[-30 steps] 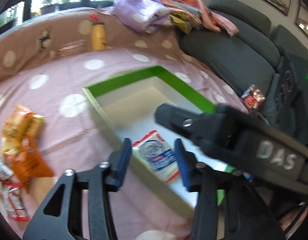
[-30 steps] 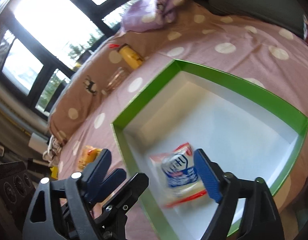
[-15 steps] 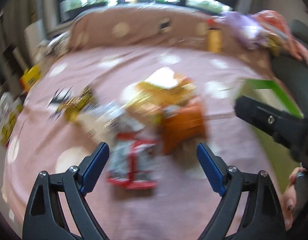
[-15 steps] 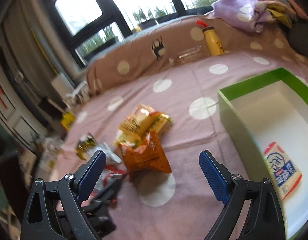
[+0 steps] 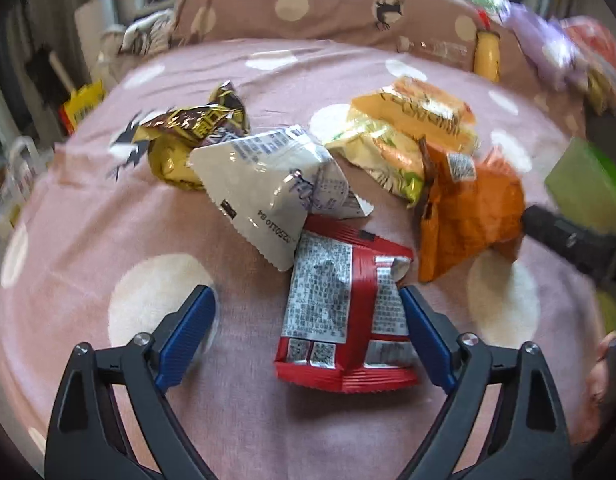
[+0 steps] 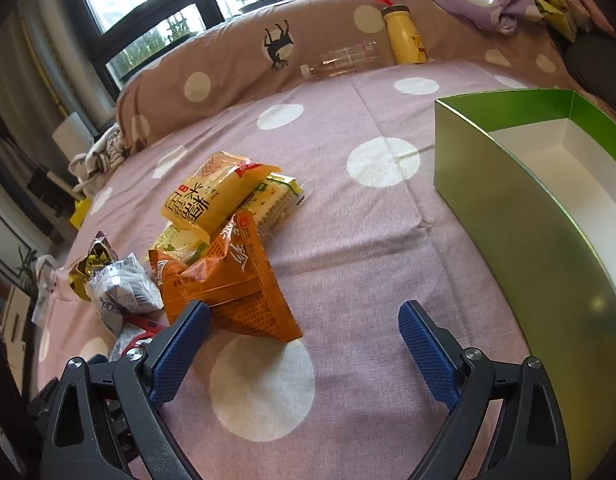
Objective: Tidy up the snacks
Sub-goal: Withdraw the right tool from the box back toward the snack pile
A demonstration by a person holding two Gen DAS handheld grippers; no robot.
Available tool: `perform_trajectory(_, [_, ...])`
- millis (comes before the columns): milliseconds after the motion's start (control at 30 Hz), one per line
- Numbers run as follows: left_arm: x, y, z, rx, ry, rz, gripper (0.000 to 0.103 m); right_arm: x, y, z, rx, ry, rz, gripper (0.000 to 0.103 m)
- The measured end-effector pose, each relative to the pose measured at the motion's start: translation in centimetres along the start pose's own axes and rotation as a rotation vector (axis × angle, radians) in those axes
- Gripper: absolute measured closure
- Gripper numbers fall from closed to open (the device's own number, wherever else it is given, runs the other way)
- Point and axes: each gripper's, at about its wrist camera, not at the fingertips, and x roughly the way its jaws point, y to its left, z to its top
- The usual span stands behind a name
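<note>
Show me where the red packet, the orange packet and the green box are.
red packet [image 5: 340,320], left wrist view, on its printed back label.
orange packet [image 6: 236,280], right wrist view, on its front face.
green box [image 6: 520,216], right wrist view, on its outer side wall.

Open left tool [image 5: 306,334] flanks red snack packet [image 5: 342,320].

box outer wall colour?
Green outside, white inside; the box shows best in the right wrist view.

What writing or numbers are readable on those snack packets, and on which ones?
"250110 B4", printed upside down: white packet.
"Nuo Mi" beside large Chinese characters: yellow packet.
Large Chinese characters, not transcribed: orange packet.
Fine print and codes, too small to read: red packet.
Gold packet: blurred, unreadable.
</note>
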Motion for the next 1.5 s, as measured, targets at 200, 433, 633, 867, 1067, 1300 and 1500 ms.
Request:
perform_trajectory(200, [0.5,0.8,0.1,-0.021,-0.01,-0.022,0.0,0.4,-0.7,-0.6,-0.017,0.061,0.002,0.002])
perform_trajectory(433, [0.6,0.6,0.1,-0.015,-0.013,-0.014,0.0,2.0,1.7,-2.2,-0.266,0.046,-0.242,0.001])
perform_trajectory(633, [0.6,0.4,0.0,-0.015,-0.017,-0.014,0.0,1.8,1.1,-2.3,-0.243,0.043,-0.217,0.001])
perform_trajectory(867, [0.7,0.4,0.0,-0.013,-0.018,-0.011,0.0,2.0,1.0,-2.1,-0.241,0.043,-0.215,0.001])
perform_trajectory(1067, [0.7,0.4,0.0,-0.014,-0.019,-0.011,0.0,1.9,1.1,-2.2,-0.242,0.043,-0.215,0.001])
perform_trajectory(1300, [0.7,0.5,0.0,-0.013,-0.02,-0.011,0.0,1.9,1.1,-2.2,-0.242,0.043,-0.215,0.001])
perform_trajectory(1500, [0.7,0.4,0.0,-0.014,-0.02,-0.01,0.0,2.0,1.0,-2.2,-0.242,0.043,-0.215,0.001])
